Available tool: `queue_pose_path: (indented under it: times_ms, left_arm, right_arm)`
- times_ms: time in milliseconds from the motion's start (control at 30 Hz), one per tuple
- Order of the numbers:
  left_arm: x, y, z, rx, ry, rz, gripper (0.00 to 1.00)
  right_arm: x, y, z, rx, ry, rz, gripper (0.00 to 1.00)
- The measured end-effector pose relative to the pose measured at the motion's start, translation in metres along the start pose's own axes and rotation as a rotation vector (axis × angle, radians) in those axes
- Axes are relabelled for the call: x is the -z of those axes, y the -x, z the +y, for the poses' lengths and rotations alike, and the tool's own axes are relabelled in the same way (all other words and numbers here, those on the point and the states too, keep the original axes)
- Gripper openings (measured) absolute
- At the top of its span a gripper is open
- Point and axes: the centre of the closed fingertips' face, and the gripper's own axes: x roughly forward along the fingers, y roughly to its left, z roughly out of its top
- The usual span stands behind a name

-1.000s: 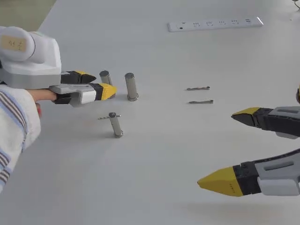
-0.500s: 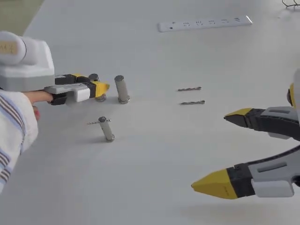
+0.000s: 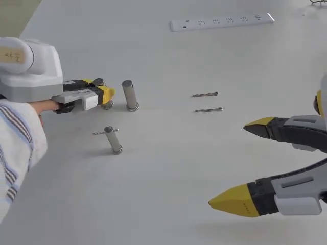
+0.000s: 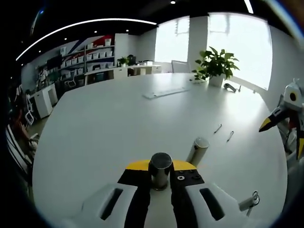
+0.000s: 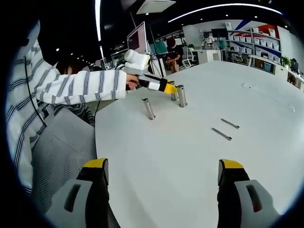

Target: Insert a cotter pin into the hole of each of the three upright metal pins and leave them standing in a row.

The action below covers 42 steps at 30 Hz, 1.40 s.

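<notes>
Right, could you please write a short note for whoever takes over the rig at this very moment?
Left gripper: shut on the rear metal pin, which stands on the table.
Right gripper: open, holding nothing, above the table's near side.
Second metal pin: stands bare beside the held one.
Front metal pin: stands with a fitted cotter pin through its hole.
Far loose cotter pin and near loose cotter pin: lie side by side, right of the metal pins.
Done: one pin fitted.
Left: fit the other two, then line all three in a row.
</notes>
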Motion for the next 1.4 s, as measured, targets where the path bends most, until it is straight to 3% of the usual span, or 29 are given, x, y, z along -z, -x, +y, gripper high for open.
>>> queue_pose_path:
  times_ms: [200,500,567,800,967,1033,1267,1333,1367,1400]
  left_arm:
    - [0.0,0.0,-0.001,0.002,-0.022,-0.002,0.1]
    - [-0.001,0.003,0.001,-0.019,0.025,-0.004,0.1]
    - [-0.001,0.005,0.001,-0.034,-0.001,0.004,0.1]
    - [-0.023,0.02,0.007,-0.061,0.017,-0.057,0.1]
    - [-0.034,0.036,0.01,-0.092,0.039,-0.063,0.1]
    - [-0.037,0.045,0.005,-0.094,0.021,-0.064,0.1]
    - [-0.049,0.071,-0.013,-0.09,0.049,-0.083,0.1]
    - [-0.05,0.076,-0.019,-0.086,0.118,-0.083,0.1]
    - [-0.051,0.079,-0.023,-0.076,0.123,-0.084,0.1]
    - [-0.053,0.082,-0.029,-0.073,0.087,-0.089,0.1]
  right_arm:
    - [-0.002,-0.001,-0.001,0.002,-0.003,-0.008,0.95]
    - [-0.001,-0.003,0.0,0.002,-0.006,-0.01,0.94]
    - [-0.002,-0.003,0.001,0.001,-0.013,-0.014,0.94]
    - [-0.008,-0.003,0.001,0.007,-0.002,-0.023,0.94]
    - [-0.011,-0.001,0.0,0.013,0.004,-0.036,0.94]
    - [-0.011,-0.001,0.0,0.014,0.005,-0.038,0.94]
    - [-0.011,0.001,0.001,0.013,0.014,-0.036,0.94]
    - [-0.012,0.002,0.001,0.015,0.014,-0.041,0.94]
    - [-0.012,0.002,0.002,0.015,0.014,-0.043,0.94]
    - [-0.012,0.002,0.002,0.015,0.015,-0.044,0.94]
